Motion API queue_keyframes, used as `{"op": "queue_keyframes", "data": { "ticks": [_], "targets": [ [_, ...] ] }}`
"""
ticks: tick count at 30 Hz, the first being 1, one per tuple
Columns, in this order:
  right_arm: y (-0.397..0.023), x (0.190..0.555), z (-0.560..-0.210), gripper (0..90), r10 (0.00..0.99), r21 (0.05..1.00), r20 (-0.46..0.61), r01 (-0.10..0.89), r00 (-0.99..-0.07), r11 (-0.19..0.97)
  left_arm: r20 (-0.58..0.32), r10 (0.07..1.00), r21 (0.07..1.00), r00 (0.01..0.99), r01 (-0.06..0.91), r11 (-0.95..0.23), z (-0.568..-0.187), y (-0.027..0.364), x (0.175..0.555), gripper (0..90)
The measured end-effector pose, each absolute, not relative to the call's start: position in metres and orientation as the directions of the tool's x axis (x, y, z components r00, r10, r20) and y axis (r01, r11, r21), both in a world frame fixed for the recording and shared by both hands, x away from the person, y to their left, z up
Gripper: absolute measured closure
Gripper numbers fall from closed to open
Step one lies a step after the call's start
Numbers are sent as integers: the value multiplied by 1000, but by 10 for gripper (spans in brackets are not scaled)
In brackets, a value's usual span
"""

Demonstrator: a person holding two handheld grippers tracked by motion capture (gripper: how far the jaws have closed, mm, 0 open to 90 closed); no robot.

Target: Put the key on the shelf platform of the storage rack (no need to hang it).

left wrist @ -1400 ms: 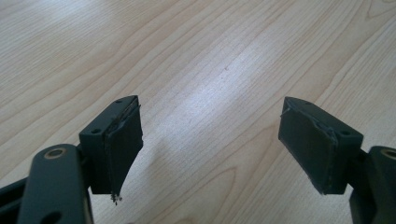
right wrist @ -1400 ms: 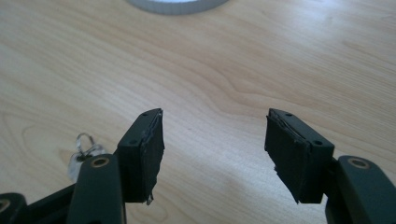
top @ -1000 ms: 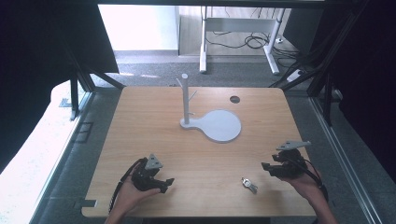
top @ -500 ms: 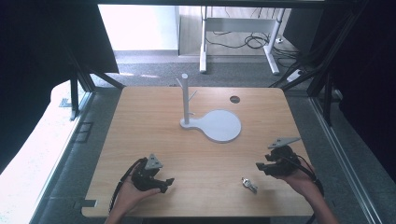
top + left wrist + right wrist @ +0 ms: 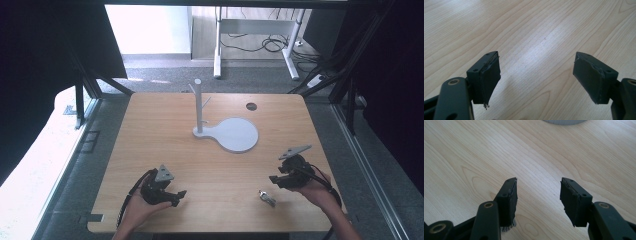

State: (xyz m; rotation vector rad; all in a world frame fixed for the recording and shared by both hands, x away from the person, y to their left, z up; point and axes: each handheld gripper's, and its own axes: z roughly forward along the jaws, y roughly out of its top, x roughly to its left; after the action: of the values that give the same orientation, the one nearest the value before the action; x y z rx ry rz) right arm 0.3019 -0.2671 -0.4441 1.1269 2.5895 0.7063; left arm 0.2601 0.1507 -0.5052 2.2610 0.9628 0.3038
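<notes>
We take the small metal clip lying on the table as the thing to be picked up. It sits near the front edge, well in front of the white stand and a little to the right of it. The right gripper is the nearer one: the clip lies just beside its tips, slightly toward the person and to the left. The left gripper is well apart from the clip, farther left of the stand. The clip's long axis seems to run diagonally, though it is too small to be sure.

The right hand holds its gripper low and roughly level, pointing left across the table. Its jaws have just been closing somewhat, yet they stand apart with only bare wood between them. The left gripper's jaws are spread wider, also with nothing between them, resting low over the table.
</notes>
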Motion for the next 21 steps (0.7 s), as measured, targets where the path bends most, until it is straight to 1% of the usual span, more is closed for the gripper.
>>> {"op": "queue_keyframes", "data": {
  "ticks": [10,17,21],
  "targets": [
    [-257,304,-451,500,718,485,-27,619,-695,618,-33,708,652,706,552,-520,-505,150,260,222],
    [-248,305,-456,551,693,452,-21,611,-721,650,-32,706,653,708,549,-522,-505,150,259,222],
    [-242,303,-459,559,675,442,-35,595,-737,672,-32,706,648,707,552,-524,-506,150,260,222]
  ]
}}
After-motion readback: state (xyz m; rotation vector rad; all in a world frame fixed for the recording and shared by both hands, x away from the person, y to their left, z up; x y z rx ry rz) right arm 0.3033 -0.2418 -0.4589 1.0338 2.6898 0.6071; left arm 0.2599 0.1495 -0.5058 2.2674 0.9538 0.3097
